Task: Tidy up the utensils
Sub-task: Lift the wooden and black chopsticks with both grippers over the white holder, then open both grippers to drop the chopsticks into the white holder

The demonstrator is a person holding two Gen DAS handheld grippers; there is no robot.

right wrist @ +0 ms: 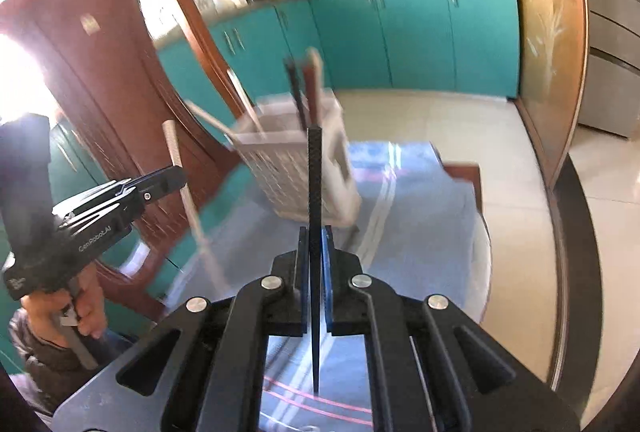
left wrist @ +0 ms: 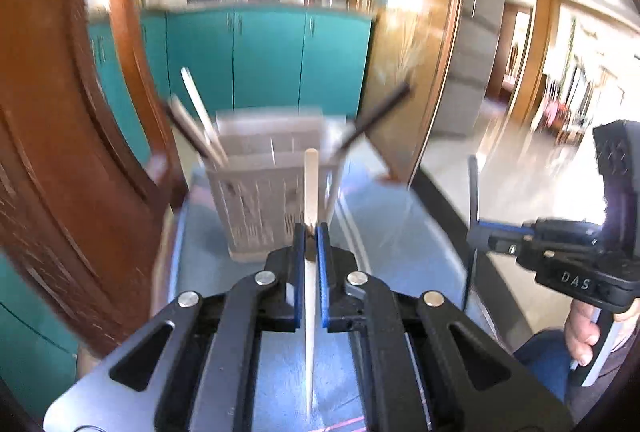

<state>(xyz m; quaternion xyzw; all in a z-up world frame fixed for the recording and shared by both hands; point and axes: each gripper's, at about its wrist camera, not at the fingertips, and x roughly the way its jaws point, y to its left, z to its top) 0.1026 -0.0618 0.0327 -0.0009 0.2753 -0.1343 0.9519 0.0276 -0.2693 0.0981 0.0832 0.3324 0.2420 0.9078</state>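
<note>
My left gripper (left wrist: 311,232) is shut on a cream chopstick (left wrist: 310,184), held upright just in front of the white perforated utensil holder (left wrist: 260,208). My right gripper (right wrist: 316,236) is shut on a black chopstick (right wrist: 314,176), held upright on the near side of the same holder (right wrist: 296,168). The holder stands on a blue cloth (left wrist: 380,232) and holds several chopsticks leaning outward. The right gripper also shows in the left wrist view (left wrist: 478,226) at right. The left gripper shows in the right wrist view (right wrist: 180,176) at left.
A brown wooden chair back (left wrist: 80,152) stands left of the table. Teal kitchen cabinets (right wrist: 420,32) lie beyond, with pots on the counter. A wooden door frame (right wrist: 552,72) is at the right. The table's dark edge (right wrist: 576,272) curves along the right.
</note>
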